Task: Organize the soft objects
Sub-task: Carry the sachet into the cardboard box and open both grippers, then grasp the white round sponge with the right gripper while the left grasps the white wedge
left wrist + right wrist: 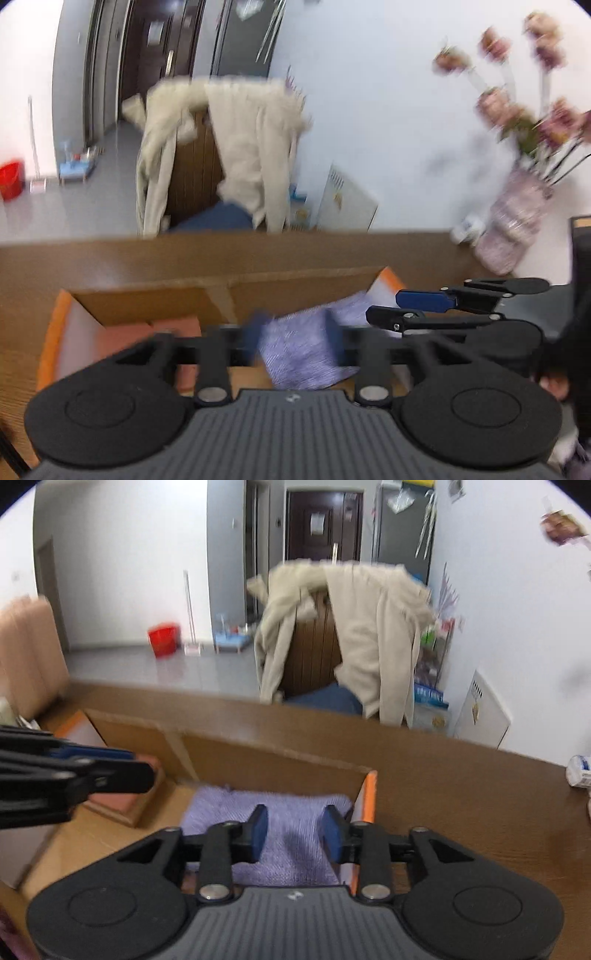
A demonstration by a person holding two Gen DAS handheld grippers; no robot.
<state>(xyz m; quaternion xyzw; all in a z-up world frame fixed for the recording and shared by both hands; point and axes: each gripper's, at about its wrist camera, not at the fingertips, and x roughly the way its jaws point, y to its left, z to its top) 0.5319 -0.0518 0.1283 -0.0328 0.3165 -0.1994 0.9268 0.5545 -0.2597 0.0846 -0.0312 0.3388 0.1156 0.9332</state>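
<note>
A purple knitted cloth lies in the right part of an open cardboard box on a wooden table. My right gripper hovers just above the cloth, jaws open, nothing between them. My left gripper is over the same box with the purple cloth seen between its blue pads; the view is blurred, so I cannot tell whether it grips the cloth. A pink folded item lies in the left part of the box. The right gripper's fingers show at the right of the left wrist view.
A vase of dried flowers stands on the table's far right. A chair draped with a beige coat stands behind the table. A red bucket sits on the floor. A white cup is at the right table edge.
</note>
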